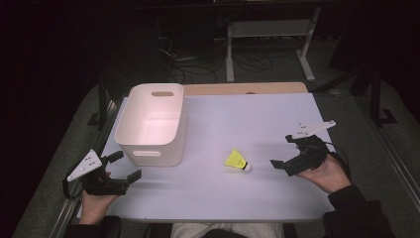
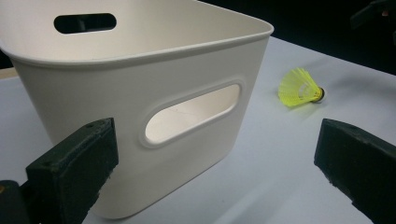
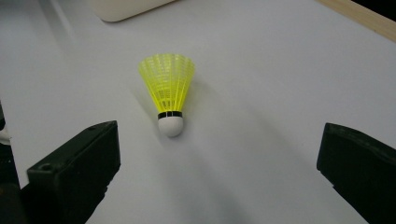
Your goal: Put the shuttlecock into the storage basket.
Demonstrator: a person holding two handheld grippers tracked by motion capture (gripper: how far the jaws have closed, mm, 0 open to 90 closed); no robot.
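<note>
Pale lavender-white rectangular table point(image 1: 213, 198), with a light wooden strip point(image 1: 245, 89) running along its far edge in the high view. The floor beyond is dark, with the white metal legs of a stand point(image 1: 230, 54) and loose cables.

White plastic bin, rounded rectangle with slot handles point(image 1: 151, 124), stands upright on the table's left-far part; the high view looks into it and its floor is bare. The left gripper view adds what the high view cannot: the near wall point(image 2: 140, 116) close up, its oval handle cut-out lit through from inside, and the far handle slot dark on the opposite wall.

Left gripper point(image 1: 125, 166), black with a grey three-cornered plate on top, sits at the near-left table edge in the person's left hand point(image 1: 96, 201), just beside the bin's near-left corner. Its jaws stand wide apart, nothing between them.

Right gripper point(image 1: 283, 151), same build, is held in the right hand point(image 1: 329, 176) at the right side of the table, pointed leftwards. Jaws spread wide, gripping nothing.

Yellow plastic shuttlecock with white rounded cork and thin black band point(image 1: 236, 160) lies on its side on the bare table, between the bin and the right gripper, touching neither. The right gripper view shows the shuttlecock point(image 3: 169, 95) cork-end toward the camera, ahead of the gap between the jaws. From the left gripper view it lies to the right of the bin point(image 2: 301, 87), well apart.
</note>
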